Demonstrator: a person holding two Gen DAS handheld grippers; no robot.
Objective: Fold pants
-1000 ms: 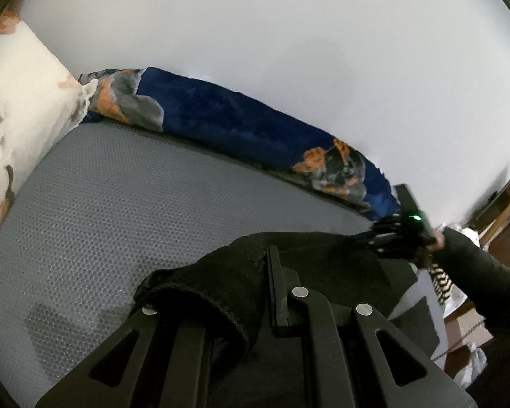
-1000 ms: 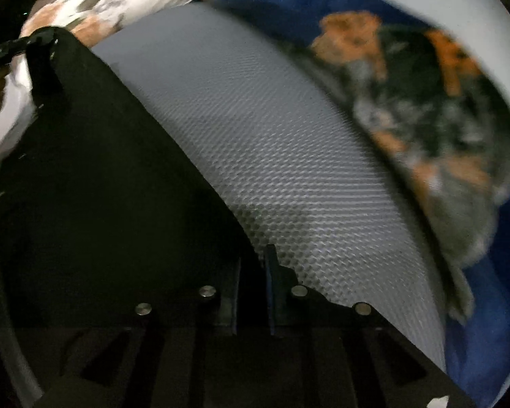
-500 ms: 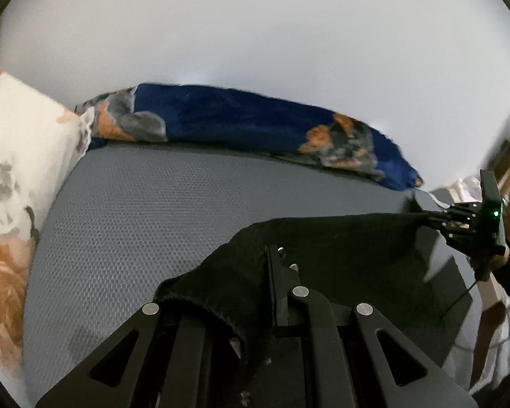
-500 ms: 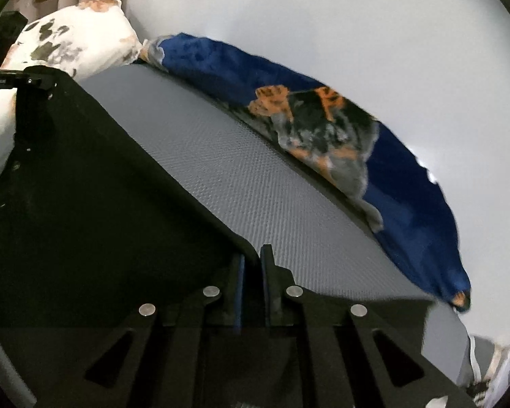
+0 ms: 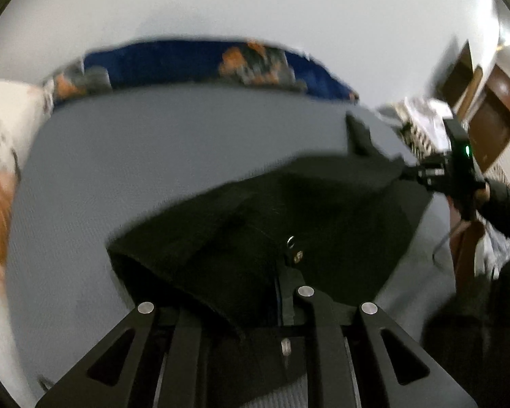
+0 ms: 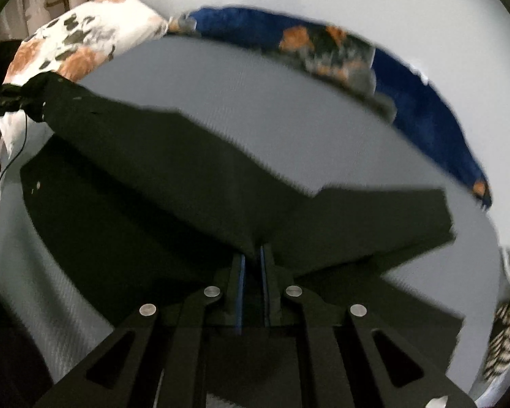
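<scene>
Left wrist view: black pants (image 5: 289, 210) hang stretched above the grey mattress (image 5: 170, 142) between two grippers.
Left gripper (image 5: 284, 292) jaws are opening on the fabric, so that end may slip and sag; right gripper (image 6: 251, 258) pinches its edge tight. Only the right wrist view shows a loose flap (image 6: 384, 224) dangling.

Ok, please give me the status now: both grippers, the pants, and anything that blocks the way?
Left gripper opening, pants between its jaws. Right gripper shut on pants, cloth stretched over grey mattress. Nothing in the way.
</scene>
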